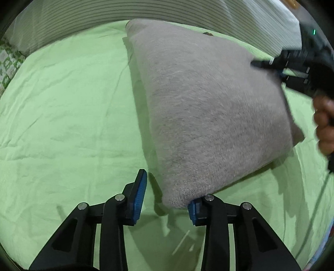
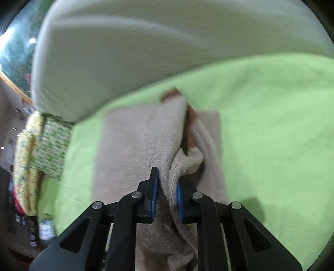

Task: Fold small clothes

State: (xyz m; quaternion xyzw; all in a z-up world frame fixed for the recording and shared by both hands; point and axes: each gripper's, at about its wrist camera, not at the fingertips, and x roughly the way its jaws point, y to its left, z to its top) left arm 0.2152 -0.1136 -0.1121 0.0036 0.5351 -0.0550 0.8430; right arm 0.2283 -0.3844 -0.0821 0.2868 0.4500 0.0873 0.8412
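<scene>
Knitwear, a small grey-beige garment (image 1: 208, 108), is seen spread on the green bedsheet (image 1: 62, 125), toward the right of the bed and near the striped pillow (image 1: 104, 14) at the far side; one corner is raised off the sheet in the left wrist view. A bunched edge of it is pinched between the pads of the right tool (image 2: 167, 195), which are pressed nearly together on the cloth; a reddish-brown label or lining is glimpsed inside the fold, though blur hides detail. The left tool (image 1: 165, 200) is held partly spread around the near corner; one pad appears to touch the fabric while the other stands clear, so no grip is judged there yet. Folding is judged to be at an early stage; one edge is lifted, and the remaining folds and flattening are left to be done.
</scene>
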